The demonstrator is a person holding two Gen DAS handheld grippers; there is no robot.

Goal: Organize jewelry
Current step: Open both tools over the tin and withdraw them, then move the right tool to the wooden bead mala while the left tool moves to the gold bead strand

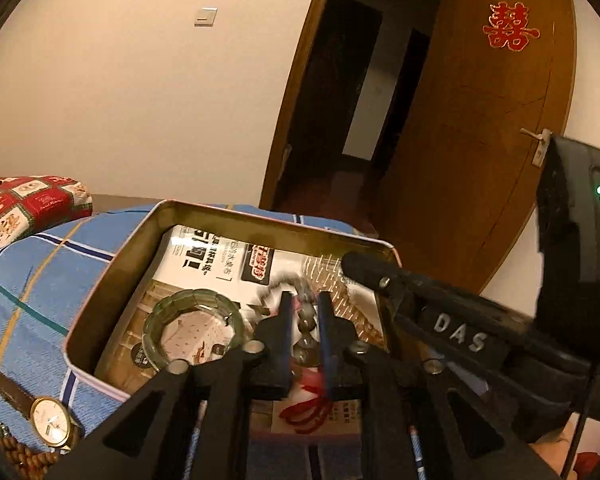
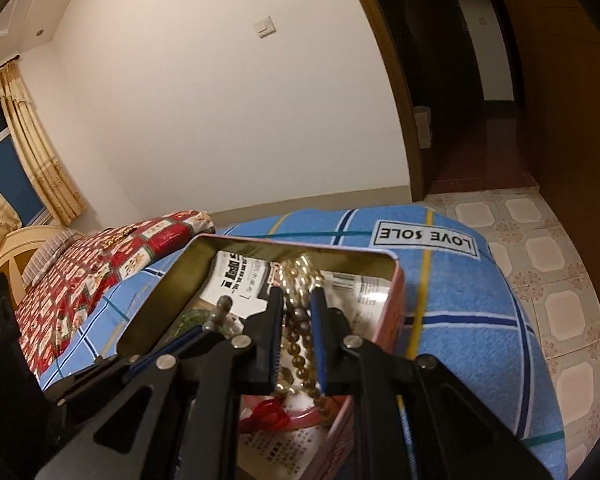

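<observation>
Left wrist view looks down into an open metal tin (image 1: 112,280) that sits on a blue checked cloth (image 1: 40,264). The left gripper (image 1: 305,320) reaches over the tin with its jaws drawn close together, clamped on a strand of dark round beads (image 1: 306,320) that runs between the two fingers. A red tassel (image 1: 312,404) lies just below the fingers, over printed paper lining the tin floor. A green segmented bangle (image 1: 192,328) lies flat inside the tin, just left of the gripper. Outside the tin, on the cloth at lower left, a gold-faced wristwatch (image 1: 52,420) with a brown strap rests beside a string of brown wooden beads (image 1: 24,456). The right gripper's (image 2: 298,332) black body crosses the tin's right corner.

Right wrist view shows the same pink-sided tin from the other side. The right gripper's jaws are also nearly together, gripping dark beads along with a gold chain (image 2: 300,276) that rises in a bunch above the fingertips, over the tin. Behind stand a red patterned quilt (image 2: 100,264), a cream wall and a wooden door (image 1: 480,140).
</observation>
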